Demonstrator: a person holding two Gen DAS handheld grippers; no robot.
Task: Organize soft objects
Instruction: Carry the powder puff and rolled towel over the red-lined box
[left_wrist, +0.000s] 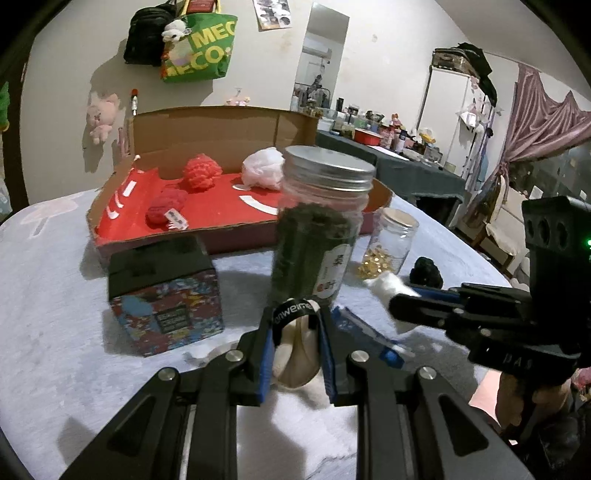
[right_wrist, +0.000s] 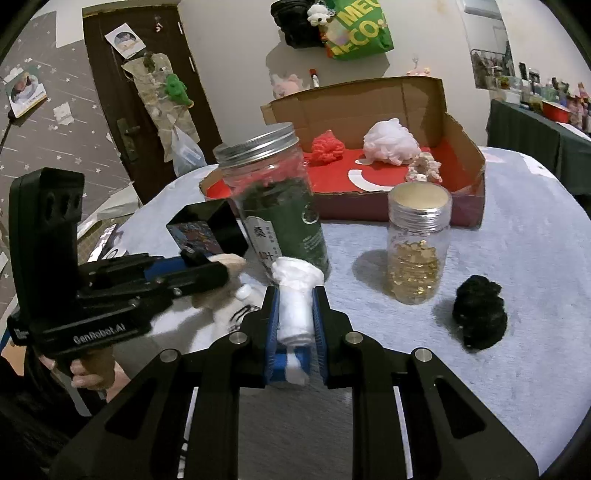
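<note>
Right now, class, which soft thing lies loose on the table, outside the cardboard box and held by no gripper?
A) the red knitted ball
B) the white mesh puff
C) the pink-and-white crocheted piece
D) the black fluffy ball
D: the black fluffy ball sits on the grey tablecloth beside the small jar of gold beads, while the other three lie in the cardboard box.

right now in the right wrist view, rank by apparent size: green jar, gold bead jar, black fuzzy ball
1. green jar
2. gold bead jar
3. black fuzzy ball, smallest, though it sits nearest the camera
</note>
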